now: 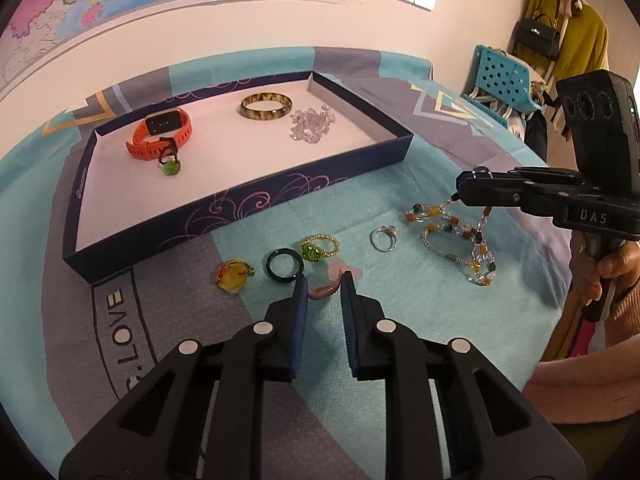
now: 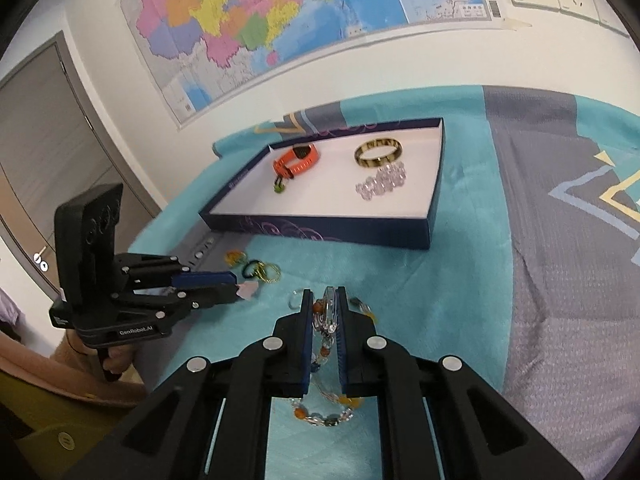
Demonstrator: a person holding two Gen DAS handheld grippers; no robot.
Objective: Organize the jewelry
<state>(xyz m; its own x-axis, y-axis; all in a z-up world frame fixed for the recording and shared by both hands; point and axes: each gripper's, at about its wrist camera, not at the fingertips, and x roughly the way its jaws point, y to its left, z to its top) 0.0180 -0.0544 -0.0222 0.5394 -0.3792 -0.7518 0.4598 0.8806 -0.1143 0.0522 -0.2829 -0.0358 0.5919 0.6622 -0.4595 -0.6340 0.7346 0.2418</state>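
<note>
A dark blue tray [image 1: 256,208] [image 2: 332,227] holds an orange watch [image 1: 160,136], a tortoiseshell bangle [image 1: 266,106], a clear bead bracelet [image 1: 312,124] and a green pendant [image 1: 171,167]. My left gripper [image 1: 324,280] is partly open around a pink shell-shaped piece [image 1: 336,276] on the cloth. My right gripper [image 2: 325,294] [image 1: 464,190] is shut on a multicoloured bead necklace [image 1: 460,236] [image 2: 326,316], whose loops trail on the cloth. A silver ring [image 1: 383,238], green-gold ring [image 1: 318,247], black ring [image 1: 284,266] and yellow ring [image 1: 234,276] lie in front of the tray.
A teal and grey cloth [image 1: 400,320] covers the table. A wall with a map [image 2: 260,20] stands behind the tray. A teal stool [image 1: 502,76] and hanging clothes stand at the right. A door [image 2: 48,140] is at the left.
</note>
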